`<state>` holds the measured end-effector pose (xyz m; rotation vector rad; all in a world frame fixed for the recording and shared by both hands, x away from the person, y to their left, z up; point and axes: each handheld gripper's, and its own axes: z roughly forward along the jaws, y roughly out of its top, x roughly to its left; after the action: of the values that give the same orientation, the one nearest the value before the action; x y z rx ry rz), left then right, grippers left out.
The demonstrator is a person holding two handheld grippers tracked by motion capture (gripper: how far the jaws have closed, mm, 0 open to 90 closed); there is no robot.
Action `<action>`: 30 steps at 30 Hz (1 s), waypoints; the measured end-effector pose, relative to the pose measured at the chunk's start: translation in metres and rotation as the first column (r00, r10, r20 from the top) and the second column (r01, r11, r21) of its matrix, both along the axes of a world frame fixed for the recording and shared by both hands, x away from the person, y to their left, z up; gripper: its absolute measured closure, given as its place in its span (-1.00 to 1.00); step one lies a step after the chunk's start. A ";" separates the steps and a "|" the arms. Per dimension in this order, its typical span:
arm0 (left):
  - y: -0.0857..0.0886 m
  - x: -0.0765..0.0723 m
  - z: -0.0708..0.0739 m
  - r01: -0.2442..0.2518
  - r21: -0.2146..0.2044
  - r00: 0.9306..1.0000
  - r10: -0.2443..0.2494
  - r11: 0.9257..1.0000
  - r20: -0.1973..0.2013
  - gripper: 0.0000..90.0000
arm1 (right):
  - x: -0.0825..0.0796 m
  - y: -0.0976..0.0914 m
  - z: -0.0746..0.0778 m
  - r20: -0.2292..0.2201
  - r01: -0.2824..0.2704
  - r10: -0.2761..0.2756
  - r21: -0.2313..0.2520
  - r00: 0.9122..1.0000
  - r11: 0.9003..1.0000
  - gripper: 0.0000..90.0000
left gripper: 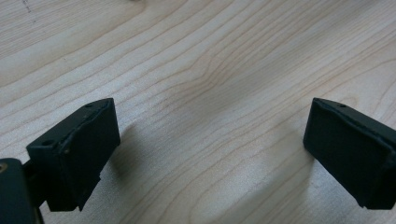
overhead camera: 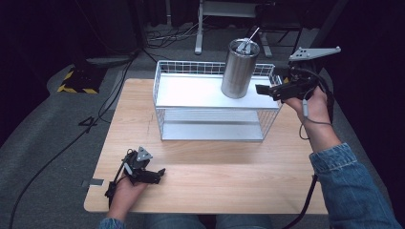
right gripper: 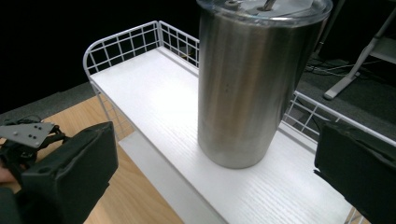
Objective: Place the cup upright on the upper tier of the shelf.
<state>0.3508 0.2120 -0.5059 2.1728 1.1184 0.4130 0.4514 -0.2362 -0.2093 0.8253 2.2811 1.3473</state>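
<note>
Wooden table [overhead camera: 205, 176], light grain, seen from above. A white wire rack [overhead camera: 162, 90] with two tiers stands toward the far half of the table; its top shelf is a flat white board ringed by a low wire rail.

Steel tumbler [overhead camera: 239, 69]: tall, brushed metal, clear lid with a straw or stirrer poking up through it. It stands upright on the rack's top shelf, toward the shelf's right end. In the right gripper view the tumbler [right gripper: 247, 88] sits on the white board, its base fully on the shelf, apart from the wire rail behind it.

Right gripper [overhead camera: 265, 90]: held at shelf height at the rack's right end, jaws pointing left toward the tumbler. Jaws spread wide, released, nothing between them. In its own view the two black pads flank the tumbler's lower half from nearer the camera; neither pad touches the metal. The person's right hand and denim sleeve [overhead camera: 351, 186] reach in from the lower right.

Left gripper [overhead camera: 155, 175]: low over the table's near-left part, well apart from the rack. Its own view shows the jaws parted wide with bare wood grain between them, gripping nothing. Cables trail across the grey floor [overhead camera: 43, 124] left of the table.
</note>
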 end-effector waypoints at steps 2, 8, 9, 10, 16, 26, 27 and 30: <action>0.000 0.000 0.000 -0.001 0.000 1.000 0.001 1.000 0.000 -0.91 | -0.005 -0.002 -0.002 -0.001 -0.007 0.007 -0.001 1.000 1.000 -1.00; 0.000 -0.001 0.000 -0.006 -0.004 1.000 0.006 1.000 -0.001 -0.91 | -0.020 -0.010 -0.010 -0.010 -0.025 0.025 -0.015 1.000 1.000 -1.00; 0.000 -0.002 0.000 -0.007 -0.004 1.000 0.007 1.000 -0.003 -0.90 | -0.021 -0.011 -0.011 -0.011 -0.027 0.027 -0.019 1.000 0.999 -1.00; 0.000 -0.002 0.000 -0.008 -0.004 1.000 0.008 1.000 -0.004 -0.91 | -0.024 -0.013 -0.013 -0.012 -0.027 0.027 -0.023 1.000 0.999 -1.00; 0.000 -0.001 0.000 -0.007 -0.004 1.000 0.007 1.000 -0.002 -0.91 | -0.035 -0.024 -0.026 -0.024 -0.025 0.024 -0.022 0.999 0.999 -0.99; 0.000 0.000 0.000 0.000 0.001 1.000 0.000 1.000 -0.003 -0.91 | -0.048 -0.043 -0.055 -0.055 0.005 -0.007 -0.042 0.998 0.999 -0.99; 0.000 0.000 0.000 0.000 0.002 1.000 0.000 1.000 -0.004 -0.91 | -0.050 -0.044 -0.058 -0.060 0.006 -0.008 -0.041 0.998 0.999 -0.99; 0.000 0.000 0.000 0.000 0.002 1.000 0.000 1.000 -0.004 -0.91 | -0.053 -0.048 -0.068 -0.071 0.011 -0.015 -0.054 0.997 0.998 -0.99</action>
<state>0.3511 0.2119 -0.5056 2.1758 1.1206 0.4102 0.3980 -0.2837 -0.2775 0.8818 2.3509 1.2645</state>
